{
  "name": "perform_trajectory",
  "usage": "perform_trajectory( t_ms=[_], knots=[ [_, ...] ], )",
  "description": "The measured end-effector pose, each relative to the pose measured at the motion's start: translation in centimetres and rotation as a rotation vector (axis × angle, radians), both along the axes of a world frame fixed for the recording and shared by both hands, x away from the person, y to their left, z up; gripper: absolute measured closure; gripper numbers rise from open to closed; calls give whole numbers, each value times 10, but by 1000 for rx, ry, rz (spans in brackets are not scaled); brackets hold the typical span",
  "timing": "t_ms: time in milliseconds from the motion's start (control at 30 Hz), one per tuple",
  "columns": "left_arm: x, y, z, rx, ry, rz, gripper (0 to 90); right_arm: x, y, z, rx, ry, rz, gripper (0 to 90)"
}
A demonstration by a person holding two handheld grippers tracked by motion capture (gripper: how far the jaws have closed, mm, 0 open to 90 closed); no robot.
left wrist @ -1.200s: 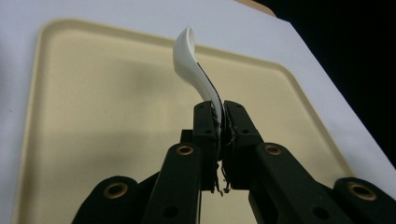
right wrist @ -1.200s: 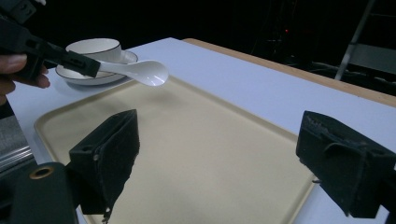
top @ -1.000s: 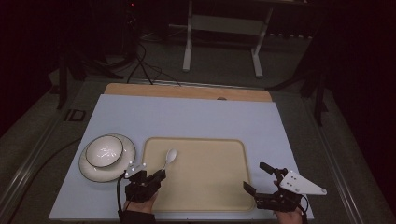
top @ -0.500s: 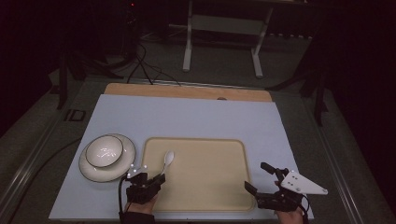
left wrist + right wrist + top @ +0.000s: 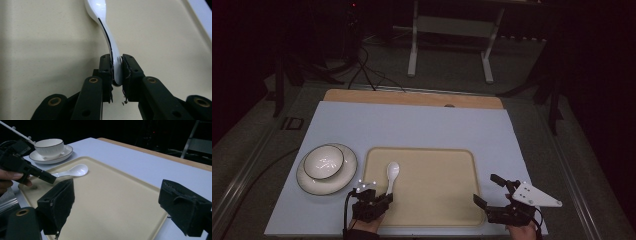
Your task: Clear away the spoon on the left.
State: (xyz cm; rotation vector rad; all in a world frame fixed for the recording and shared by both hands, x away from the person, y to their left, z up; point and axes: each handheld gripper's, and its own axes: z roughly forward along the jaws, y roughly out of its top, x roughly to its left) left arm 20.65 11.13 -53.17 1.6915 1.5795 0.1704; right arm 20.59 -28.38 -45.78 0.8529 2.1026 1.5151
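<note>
A white spoon [image 5: 391,173] [image 5: 106,37] [image 5: 72,171] lies on the left part of the beige tray [image 5: 437,195], bowl end pointing away from me. My left gripper [image 5: 377,196] [image 5: 116,75] is shut on the spoon's handle end, at the tray's near left corner. Its pads press both sides of the handle. My right gripper [image 5: 488,190] [image 5: 120,205] hovers open at the tray's near right corner, with nothing between its fingers. A white bowl [image 5: 324,161] [image 5: 49,147] sits on a white plate [image 5: 312,182] left of the tray.
The tray and plate rest on a light blue mat [image 5: 412,125] over a wooden table [image 5: 412,97]. Beyond the table stand a metal frame [image 5: 452,40] and cables on a dark floor.
The left gripper has drawn slightly back toward me with the spoon handle in it. The right gripper has hardly moved.
</note>
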Motion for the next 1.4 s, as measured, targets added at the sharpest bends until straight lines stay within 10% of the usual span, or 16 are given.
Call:
perform_trajectory(
  t_ms=[867, 1167, 1400],
  knots=[
    [5, -1, 3, 51, 7, -24, 631, 1, 0, 0, 8, 12, 6, 136],
    [5, -5, 14, 58, -62, -75, 511, 1, 0, -1, 6, 11, 8, 136],
    [5, -6, 29, -8, -148, -156, 230, 1, -1, -1, 6, 13, 6, 136]
  ],
)
